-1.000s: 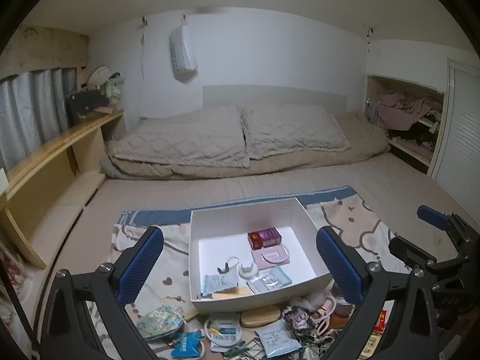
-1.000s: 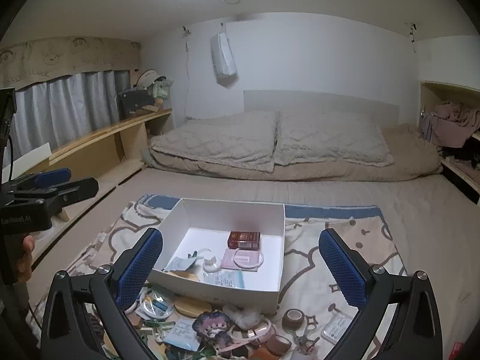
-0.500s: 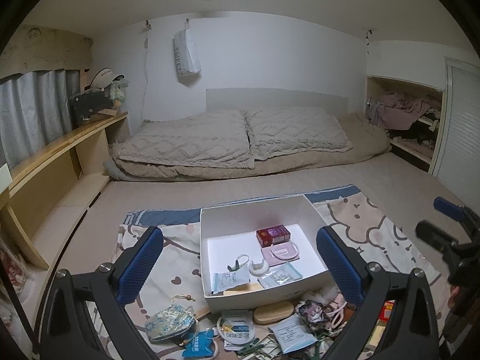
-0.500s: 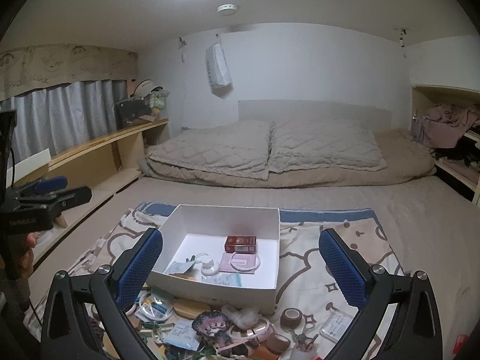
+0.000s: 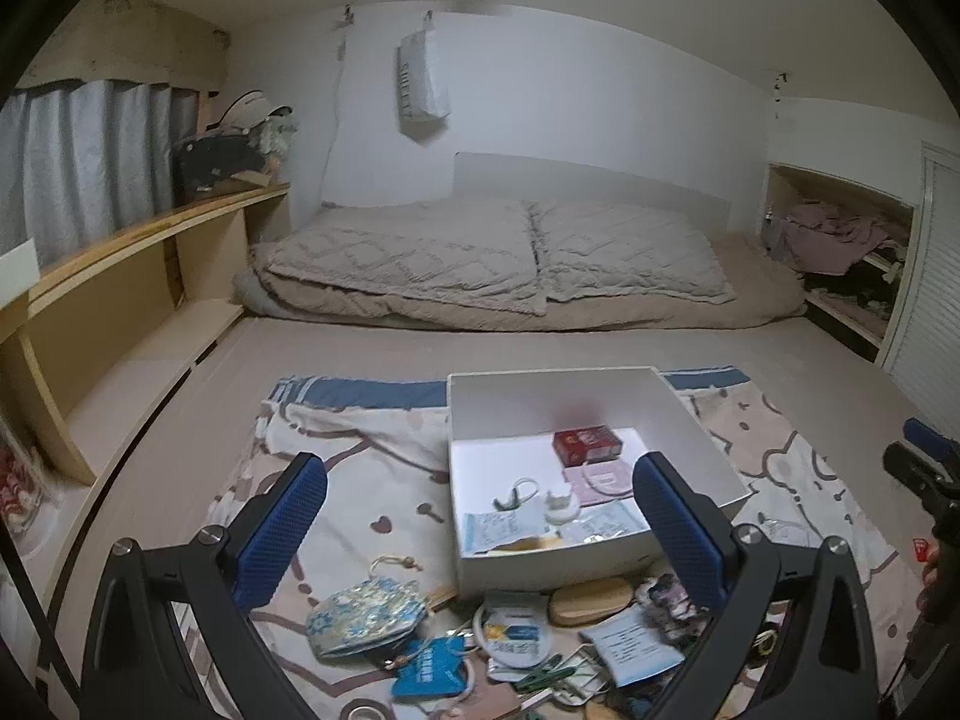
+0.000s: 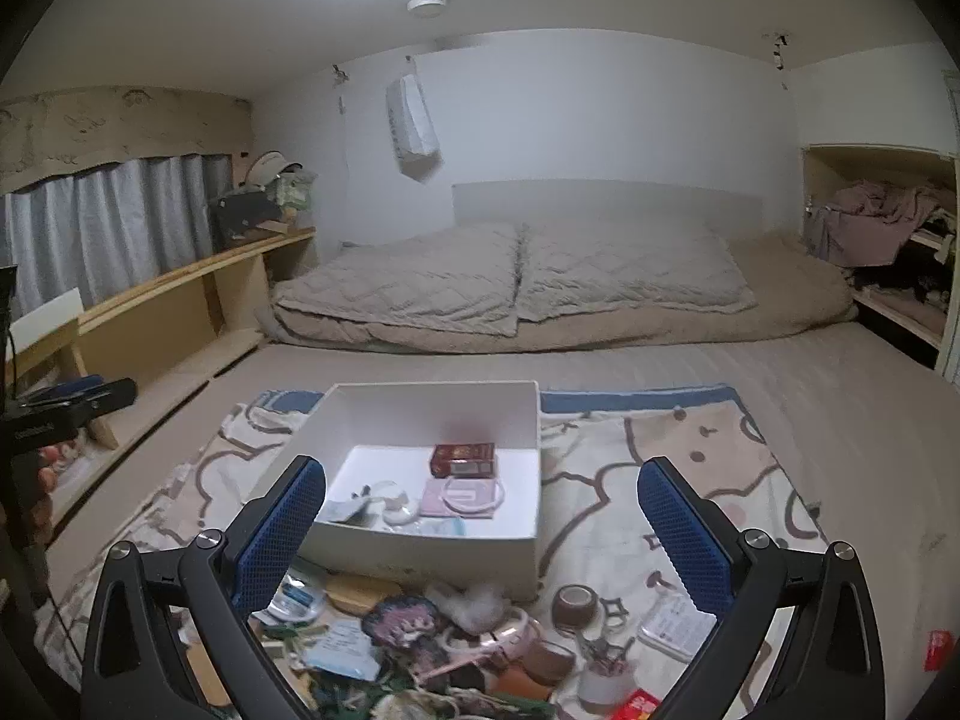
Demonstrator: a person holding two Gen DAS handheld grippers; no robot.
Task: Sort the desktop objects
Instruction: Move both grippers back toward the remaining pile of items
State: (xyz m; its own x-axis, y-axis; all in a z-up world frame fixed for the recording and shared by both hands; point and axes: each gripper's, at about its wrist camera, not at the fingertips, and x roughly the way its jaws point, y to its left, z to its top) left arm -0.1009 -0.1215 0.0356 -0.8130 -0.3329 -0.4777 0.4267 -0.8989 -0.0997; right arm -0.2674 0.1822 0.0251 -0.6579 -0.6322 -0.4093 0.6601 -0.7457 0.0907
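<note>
Both grippers, left gripper point(image 5: 480, 531) and right gripper point(image 6: 483, 531), spread wide, empty, above clutter just before white box point(image 6: 420, 558).

A wide beige bed platform point(image 6: 750, 384) is seen, covered at the near end by a cartoon-printed cloth point(image 6: 660, 480) with a blue border. On the cloth a white open box point(image 6: 432, 552) is set, and just in front of it small items are scattered: a patterned fabric pouch point(image 5: 366, 615), a wooden oval piece point(image 5: 591, 593), a roll of brown tape point(image 6: 575, 605) and a white packet point(image 5: 630, 643). At the far end, two quilted pillows point(image 6: 516, 282) are laid on folded bedding.
</note>
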